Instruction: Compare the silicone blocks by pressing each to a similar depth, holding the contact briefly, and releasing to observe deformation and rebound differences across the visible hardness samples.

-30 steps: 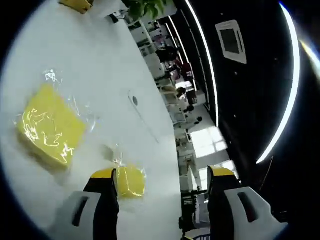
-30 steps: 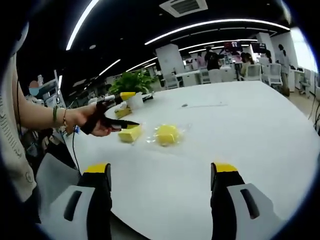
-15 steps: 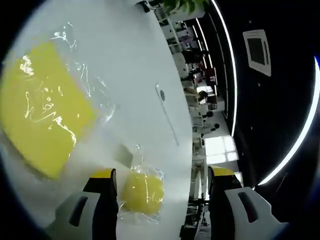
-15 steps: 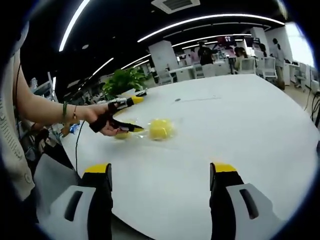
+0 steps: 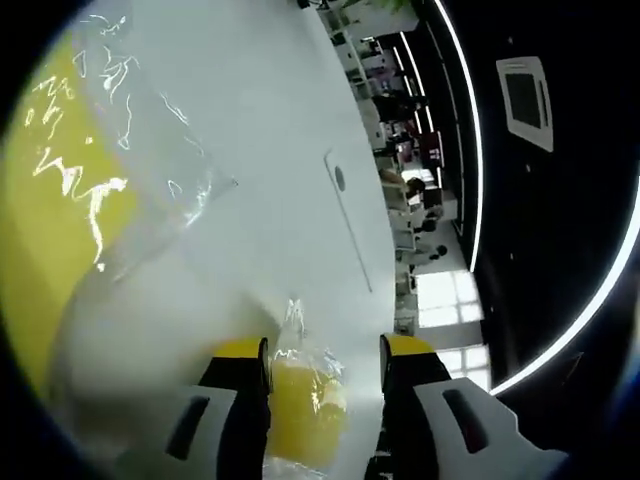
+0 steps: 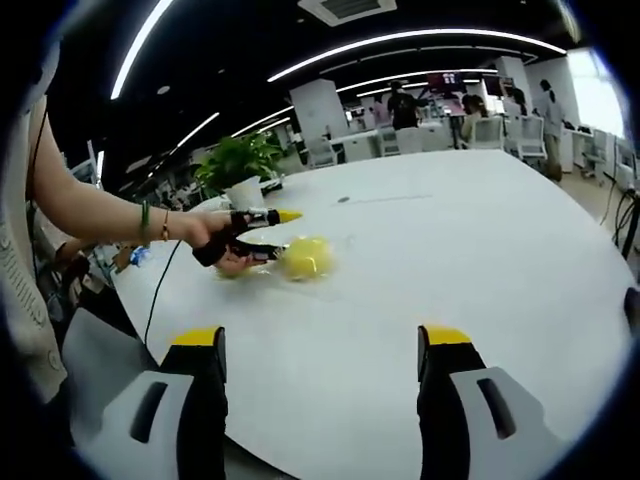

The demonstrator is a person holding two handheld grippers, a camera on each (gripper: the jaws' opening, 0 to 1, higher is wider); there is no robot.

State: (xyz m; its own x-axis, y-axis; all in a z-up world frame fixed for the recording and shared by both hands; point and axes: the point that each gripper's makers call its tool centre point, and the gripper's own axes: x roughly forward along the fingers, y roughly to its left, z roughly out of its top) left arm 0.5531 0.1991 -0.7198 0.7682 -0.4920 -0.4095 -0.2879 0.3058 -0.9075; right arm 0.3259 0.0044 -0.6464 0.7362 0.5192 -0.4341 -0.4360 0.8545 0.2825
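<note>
A small yellow silicone block [image 5: 303, 412] in clear wrap sits between the jaws of my left gripper [image 5: 325, 350], which have closed in on its sides. A larger wrapped yellow block [image 5: 55, 210] lies close by on the white table [image 5: 270, 180], at the left of the left gripper view. In the right gripper view a hand holds the left gripper [image 6: 262, 232] against the small block [image 6: 307, 257] further along the table. My right gripper [image 6: 325, 345] hangs open over the table's near edge with nothing between its fingers.
A potted plant [image 6: 240, 165] stands at the table's far left end. A small round port [image 5: 340, 178] is set in the tabletop. Chairs, desks and people fill the room behind. A person's arm [image 6: 90, 215] reaches in from the left.
The left gripper moved forward over the small block and its jaws narrowed around it. The large block has slid to the view's edge as the camera advanced. The right gripper barely moved.
</note>
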